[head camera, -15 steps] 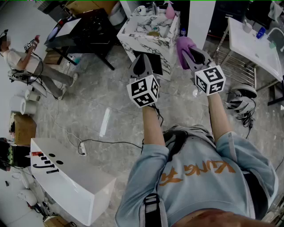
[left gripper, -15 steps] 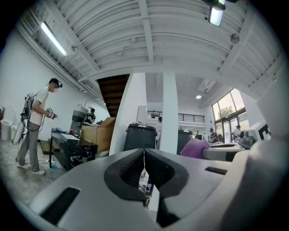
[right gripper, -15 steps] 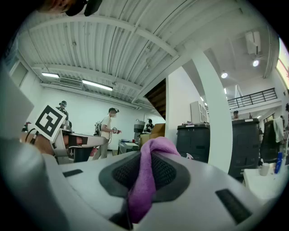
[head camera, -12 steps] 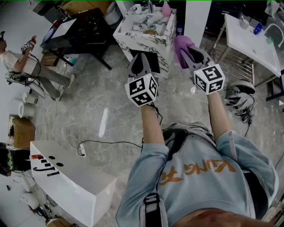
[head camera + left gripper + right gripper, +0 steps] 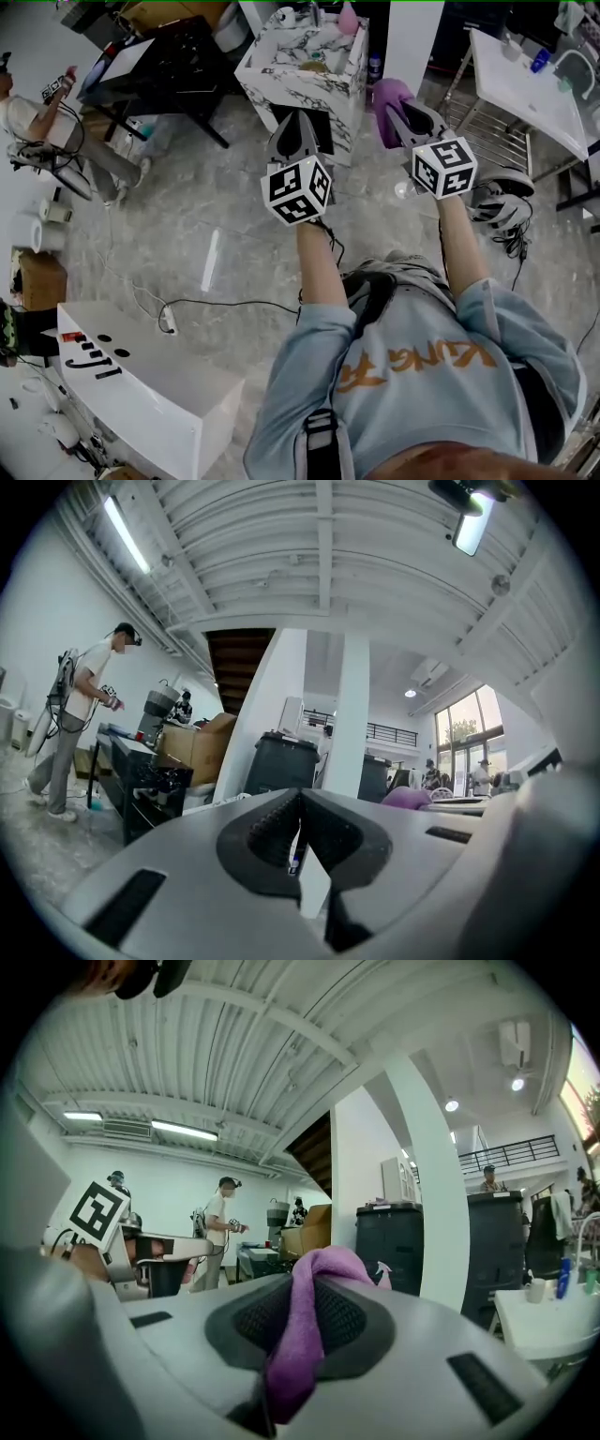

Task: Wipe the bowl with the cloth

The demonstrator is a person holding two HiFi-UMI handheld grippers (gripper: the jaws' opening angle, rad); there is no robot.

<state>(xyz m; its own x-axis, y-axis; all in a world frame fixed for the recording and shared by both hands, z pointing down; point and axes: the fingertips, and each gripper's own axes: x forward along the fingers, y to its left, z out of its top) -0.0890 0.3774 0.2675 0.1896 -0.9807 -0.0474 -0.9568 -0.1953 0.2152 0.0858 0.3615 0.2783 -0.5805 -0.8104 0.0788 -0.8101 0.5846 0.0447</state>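
Note:
Both grippers are held up in front of the person, above the floor. My right gripper (image 5: 401,111) is shut on a purple cloth (image 5: 387,97), which bulges out between the pads (image 5: 314,1309) and over the tips. My left gripper (image 5: 297,139) is shut, and nothing sits between its ribbed pads (image 5: 272,827). The purple cloth (image 5: 408,797) also peeks in at the right of the left gripper view. Ahead stands a marble counter (image 5: 281,75) with a small round dish (image 5: 321,67) on it; I cannot tell whether that is the bowl.
A pink spray bottle (image 5: 348,19) stands on the counter. A white table (image 5: 520,89) is at the right, with a headset (image 5: 502,208) on the floor below it. A black table (image 5: 173,66) and a person (image 5: 33,122) are at the left, a white box (image 5: 141,384) at the lower left.
Both grippers keep the same pose and grip. The head view has drifted a little, so the counter and the person at the left sit slightly further left and up.

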